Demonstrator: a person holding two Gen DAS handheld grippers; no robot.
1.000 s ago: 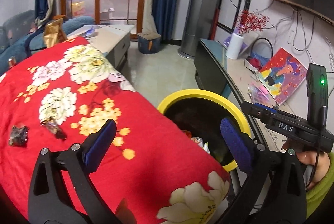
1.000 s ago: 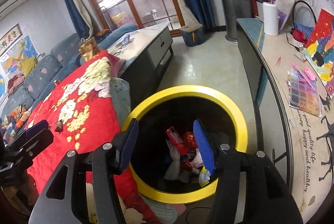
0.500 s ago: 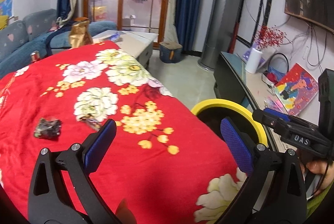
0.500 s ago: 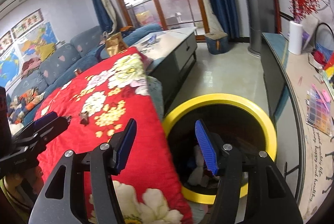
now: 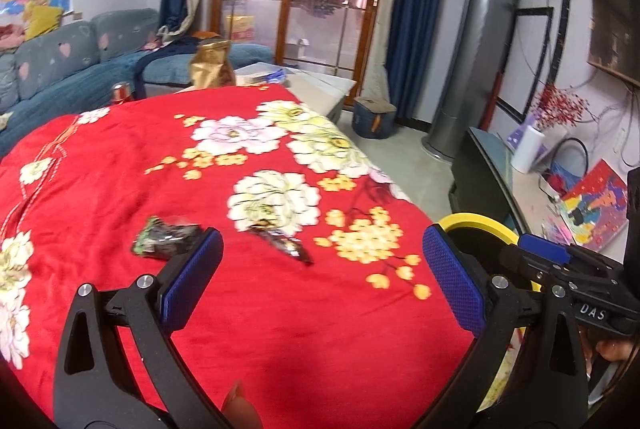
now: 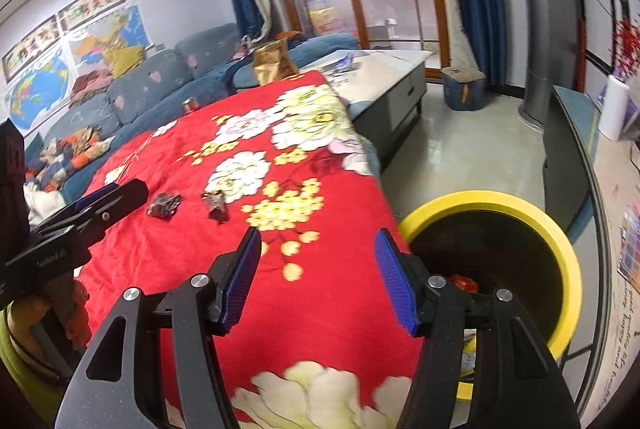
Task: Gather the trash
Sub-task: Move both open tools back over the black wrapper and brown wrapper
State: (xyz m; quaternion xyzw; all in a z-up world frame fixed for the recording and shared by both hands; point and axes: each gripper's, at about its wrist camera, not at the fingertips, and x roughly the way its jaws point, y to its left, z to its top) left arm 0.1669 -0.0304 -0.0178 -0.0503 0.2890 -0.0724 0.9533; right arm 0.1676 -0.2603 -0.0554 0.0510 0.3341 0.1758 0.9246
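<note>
Two pieces of trash lie on the red flowered blanket (image 5: 120, 189): a crumpled dark wrapper (image 5: 166, 239) (image 6: 163, 205) and a thin dark wrapper (image 5: 282, 241) (image 6: 216, 207). My left gripper (image 5: 320, 277) is open and empty, low over the blanket just short of both wrappers. My right gripper (image 6: 318, 277) is open and empty, above the blanket's near edge. The yellow-rimmed bin (image 6: 568, 257) (image 5: 476, 219) stands on the floor to the right of the blanket, with trash inside.
A grey coffee table (image 6: 392, 69) stands beyond the blanket, with a gold bag (image 5: 212, 67) at its end. A blue sofa (image 5: 60, 69) runs along the left. A low cabinet (image 6: 572, 133) with clutter lines the right wall. Tiled floor (image 6: 472, 149) lies between.
Both grippers have swung left, away from the bin and toward the blanket. The two wrappers now sit closer to the middle of both views. Both grippers stay open.
</note>
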